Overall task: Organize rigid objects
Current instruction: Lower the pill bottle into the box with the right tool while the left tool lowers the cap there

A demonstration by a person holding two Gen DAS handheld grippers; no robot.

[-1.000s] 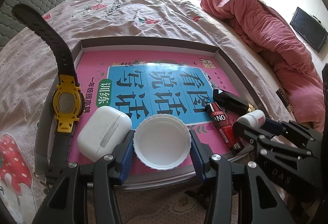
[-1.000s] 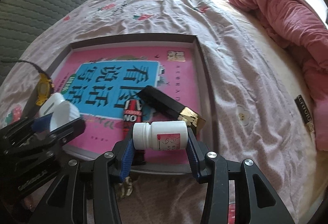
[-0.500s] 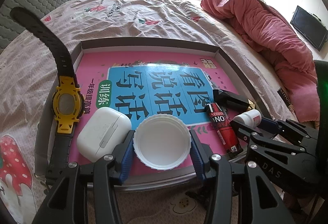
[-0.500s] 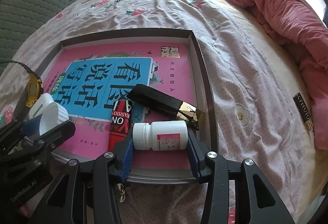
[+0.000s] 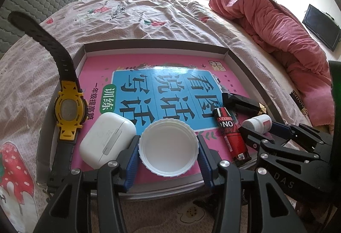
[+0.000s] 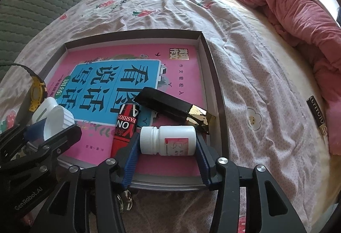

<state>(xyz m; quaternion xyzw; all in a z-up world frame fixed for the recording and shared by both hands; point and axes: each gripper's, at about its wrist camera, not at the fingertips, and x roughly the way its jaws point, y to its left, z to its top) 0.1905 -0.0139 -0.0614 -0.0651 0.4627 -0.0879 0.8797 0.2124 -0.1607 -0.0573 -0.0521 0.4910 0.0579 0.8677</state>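
A grey shallow tray (image 5: 153, 43) on the bed holds a pink and blue book (image 5: 149, 88). My left gripper (image 5: 168, 154) is shut on a white round lid (image 5: 168, 145), open side up, over the book's near edge. My right gripper (image 6: 167, 147) surrounds a white pill bottle (image 6: 170, 143) that lies on its side on the book in the tray's near right corner. Its jaws are opening, and the blue pads (image 6: 202, 154) stand just off the bottle's ends. From the left wrist view the bottle (image 5: 257, 123) shows at the right.
In the tray lie a yellow and black watch (image 5: 69, 109), a white earbud case (image 5: 106, 139), a red and black tube (image 5: 230, 130) and a black and gold box (image 6: 174, 107). A pink quilt (image 5: 277, 26) is heaped at the right. Keys (image 6: 125, 201) lie below the tray's near rim.
The right jaws have spread slightly away from the pill bottle, which stays lying on the book. The left gripper and its lid have not moved.
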